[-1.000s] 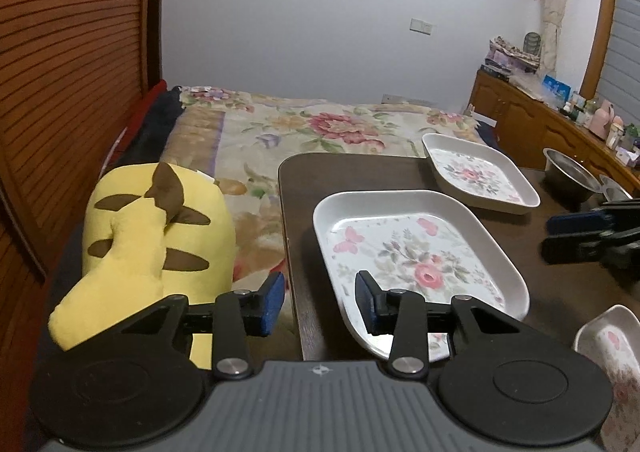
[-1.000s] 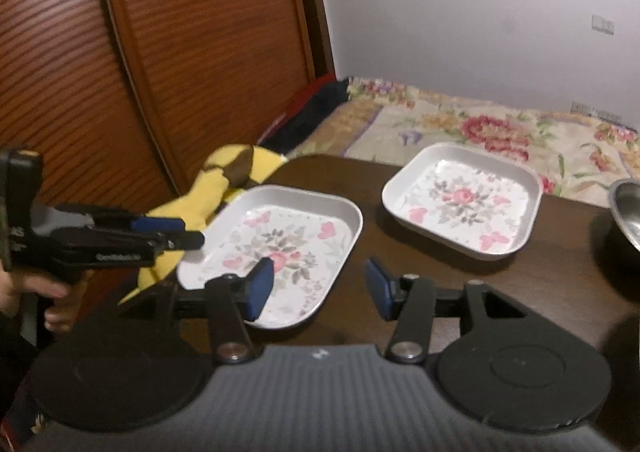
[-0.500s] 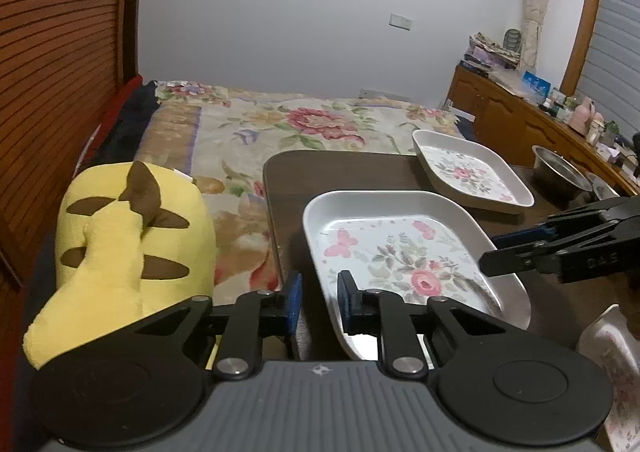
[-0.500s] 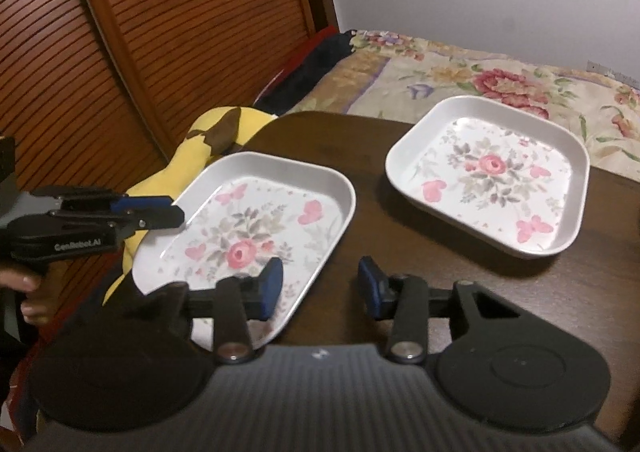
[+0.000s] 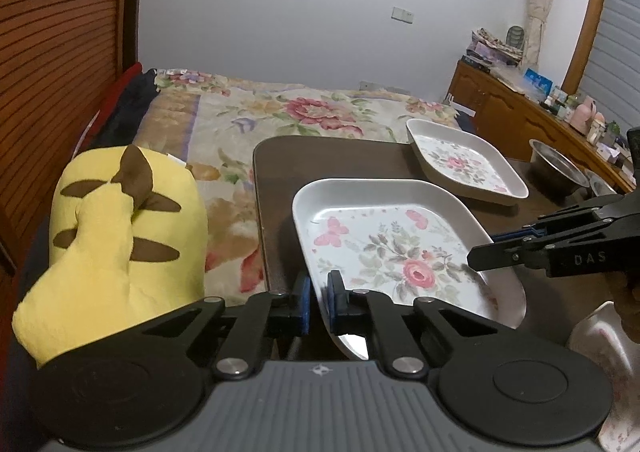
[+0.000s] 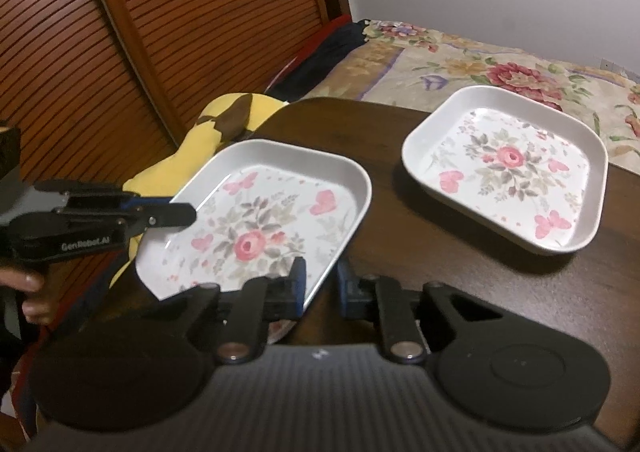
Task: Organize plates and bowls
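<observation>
A white rectangular plate with a rose and butterflies (image 5: 380,244) (image 6: 260,211) is at the near left of the dark table (image 5: 320,155). My left gripper (image 5: 320,304) (image 6: 188,213) is shut on its left rim. The opposite rim is pinched by my right gripper (image 6: 322,286) (image 5: 480,252), which is shut too. Whether the plate is off the table I cannot tell. A second plate of the same pattern (image 5: 464,163) (image 6: 508,163) lies farther back. A steel bowl (image 5: 556,167) stands at the table's far right.
A small floral dish (image 5: 600,340) shows at the lower right edge. A yellow plush toy (image 5: 120,232) (image 6: 224,119) lies just left of the table, on a floral bed (image 5: 300,111). A slatted wooden door (image 6: 180,31) is on the left and a cluttered dresser (image 5: 520,111) behind.
Both grippers went from open to shut on opposite rims of the near plate. The right gripper came closer and lower over that plate.
</observation>
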`<state>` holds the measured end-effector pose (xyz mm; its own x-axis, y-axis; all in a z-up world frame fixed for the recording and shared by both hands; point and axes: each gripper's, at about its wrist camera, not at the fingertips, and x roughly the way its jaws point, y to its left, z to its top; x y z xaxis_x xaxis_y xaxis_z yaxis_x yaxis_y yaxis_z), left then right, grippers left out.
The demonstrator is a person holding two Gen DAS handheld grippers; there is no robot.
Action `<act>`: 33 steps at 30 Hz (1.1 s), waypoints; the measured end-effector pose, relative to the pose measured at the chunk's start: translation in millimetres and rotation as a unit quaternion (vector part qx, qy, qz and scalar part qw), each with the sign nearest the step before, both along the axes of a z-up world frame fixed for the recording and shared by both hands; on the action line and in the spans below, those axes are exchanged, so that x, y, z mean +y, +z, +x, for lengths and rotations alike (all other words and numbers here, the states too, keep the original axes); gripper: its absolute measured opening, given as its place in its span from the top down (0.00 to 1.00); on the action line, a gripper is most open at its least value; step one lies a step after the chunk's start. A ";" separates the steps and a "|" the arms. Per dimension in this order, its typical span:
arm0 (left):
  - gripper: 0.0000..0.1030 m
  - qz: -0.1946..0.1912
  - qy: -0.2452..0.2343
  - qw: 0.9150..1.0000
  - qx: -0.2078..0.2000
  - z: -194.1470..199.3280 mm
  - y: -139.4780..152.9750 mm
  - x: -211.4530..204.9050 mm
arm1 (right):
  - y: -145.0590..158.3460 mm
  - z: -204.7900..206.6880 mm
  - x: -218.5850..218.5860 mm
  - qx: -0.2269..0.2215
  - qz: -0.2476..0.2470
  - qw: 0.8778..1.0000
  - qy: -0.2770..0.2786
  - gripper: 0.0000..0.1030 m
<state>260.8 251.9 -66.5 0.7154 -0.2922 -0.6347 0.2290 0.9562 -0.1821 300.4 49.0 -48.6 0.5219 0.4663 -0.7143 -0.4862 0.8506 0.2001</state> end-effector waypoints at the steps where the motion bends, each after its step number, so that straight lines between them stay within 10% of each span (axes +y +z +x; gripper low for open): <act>1: 0.91 0.000 0.000 1.000 0.000 -1.8 0.3 -1.1 | 0.1 0.1 -1.1 0.001 0.002 1.000 0.000 0.84; 33: 0.91 0.018 -0.029 0.999 -0.028 -68.9 55.1 -78.2 | 45.5 -65.2 -73.4 -0.028 0.027 0.998 -0.039 0.87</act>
<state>191.9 173.8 -11.4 0.7322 -0.3115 -0.6057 0.2924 0.9469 -0.1335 235.2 -24.4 -3.1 0.5973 0.4591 -0.6576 -0.4304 0.8754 0.2202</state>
